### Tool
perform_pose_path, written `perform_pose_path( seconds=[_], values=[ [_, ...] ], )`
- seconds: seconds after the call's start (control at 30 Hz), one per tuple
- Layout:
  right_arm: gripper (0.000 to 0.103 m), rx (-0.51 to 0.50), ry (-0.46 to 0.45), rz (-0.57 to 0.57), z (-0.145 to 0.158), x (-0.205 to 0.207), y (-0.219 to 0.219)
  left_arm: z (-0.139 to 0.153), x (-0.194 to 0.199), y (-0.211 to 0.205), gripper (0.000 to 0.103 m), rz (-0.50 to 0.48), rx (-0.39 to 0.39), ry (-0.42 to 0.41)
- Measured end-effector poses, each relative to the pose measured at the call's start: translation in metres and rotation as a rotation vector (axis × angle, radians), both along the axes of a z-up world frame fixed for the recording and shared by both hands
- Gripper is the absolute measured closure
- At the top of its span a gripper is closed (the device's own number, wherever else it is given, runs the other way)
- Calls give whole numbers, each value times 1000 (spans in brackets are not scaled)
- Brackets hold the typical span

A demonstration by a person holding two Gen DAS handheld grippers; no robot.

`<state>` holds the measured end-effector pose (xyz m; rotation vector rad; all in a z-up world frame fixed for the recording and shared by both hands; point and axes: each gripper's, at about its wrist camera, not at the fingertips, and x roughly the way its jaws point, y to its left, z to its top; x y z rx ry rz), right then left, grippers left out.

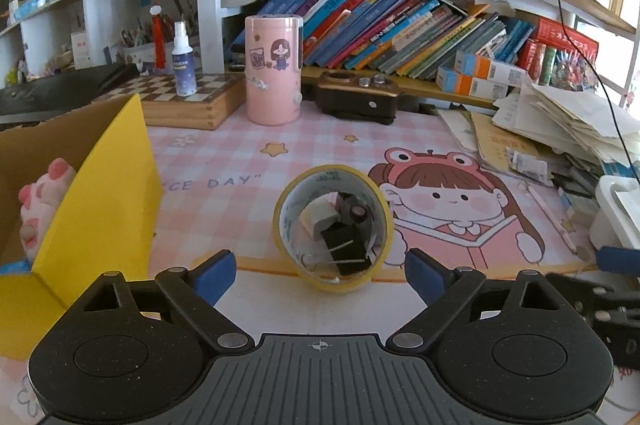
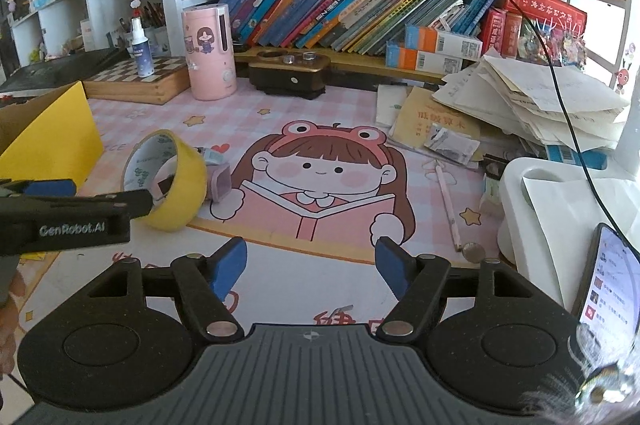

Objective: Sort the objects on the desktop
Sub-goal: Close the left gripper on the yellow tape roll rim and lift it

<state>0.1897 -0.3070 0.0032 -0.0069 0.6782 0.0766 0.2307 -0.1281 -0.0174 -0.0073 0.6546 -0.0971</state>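
Fingers of left gripper spread wide, blue pads either side of yellow tape roll but not touching it; nothing grasped. Spread probably set to clear the roll's full width before closing. Roll propped on its edge on pink desk mat, tilted, hollow facing left wrist camera. Small grey and black bits visible through the hollow; cannot tell whether inside it or behind.

Right gripper fingers also parted, empty, over the mat's cartoon girl print, well apart from roll. Looks parked aside to leave left side room.

Yellow-sided cardboard box just left of roll, flap open, pink plush toy already inside. Likely the sorting bin, placed near for a short carry.

Pencil and coin lying loose on mat at right, probably still to sort.
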Motion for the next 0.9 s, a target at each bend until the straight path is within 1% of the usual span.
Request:
perform_pose_path(
  seconds=[0.17, 0.3, 0.57, 0.7, 0.8, 0.83, 0.9],
  values=[
    [33, -12, 4, 16, -2, 7, -4, -4, 14, 0, 10, 7, -27, 10],
    [30, -20, 1, 18, -3, 10, -5, -9, 25, -1, 9, 5, -44, 30],
    [28, -34, 19, 26, -7, 16, -8, -21, 47, -10, 9, -11, -30, 60],
    [28, -39, 21, 27, -8, 17, -9, -26, 54, -11, 9, -10, -45, 78],
    [27, -36, 26, 25, -9, 18, -10, -28, 58, -11, 12, 4, -38, 86],
    [27, -34, 28, 25, -9, 19, -11, -28, 58, -11, 17, 0, -40, 88],
    [27, -30, 30, 26, -10, 19, -11, -27, 57, -10, 17, -6, -46, 93]
  ],
)
